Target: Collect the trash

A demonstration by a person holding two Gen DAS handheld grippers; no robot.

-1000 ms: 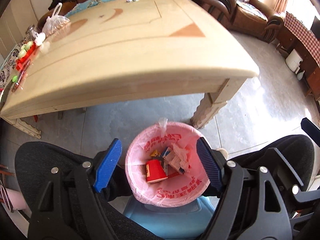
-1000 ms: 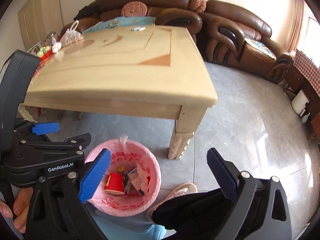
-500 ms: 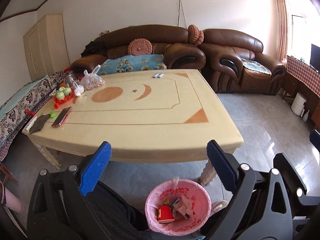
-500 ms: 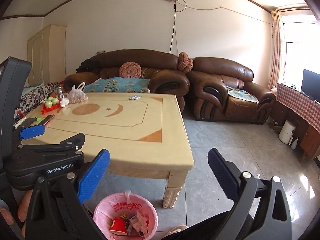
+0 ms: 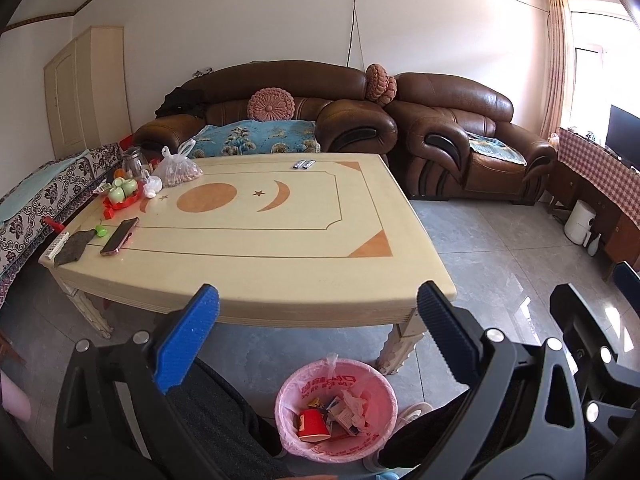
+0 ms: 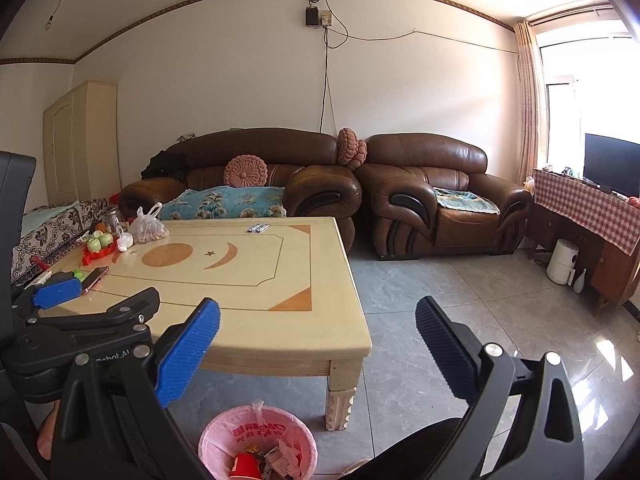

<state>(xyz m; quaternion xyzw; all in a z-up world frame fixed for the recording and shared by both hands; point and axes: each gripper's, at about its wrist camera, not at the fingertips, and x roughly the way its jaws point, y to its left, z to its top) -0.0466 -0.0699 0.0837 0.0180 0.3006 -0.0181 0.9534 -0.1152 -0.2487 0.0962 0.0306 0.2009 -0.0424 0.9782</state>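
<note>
A bin with a pink liner (image 5: 308,384) stands on the floor in front of the table; it holds a red paper cup (image 5: 313,425) and crumpled wrappers (image 5: 347,410). It also shows in the right wrist view (image 6: 224,436). My left gripper (image 5: 318,312) is open and empty, raised well above the bin and level with the table's front edge. My right gripper (image 6: 318,332) is open and empty, to the right of the left one, which shows at the left edge (image 6: 80,320). Two small wrapped items (image 5: 304,164) lie at the table's far edge.
The low cream table (image 5: 256,240) carries a phone (image 5: 119,236), a dark cloth (image 5: 72,246), a red tray with green cups (image 5: 120,194), a plastic bag (image 5: 176,170). Brown sofas (image 5: 452,140) stand behind. My knees frame the bin. Tiled floor (image 5: 500,264) lies right.
Both grippers have lifted and tilted up from over the bin, so the bin has dropped to the bottom of view and the tabletop and sofas now fill the frames. Jaws stay open.
</note>
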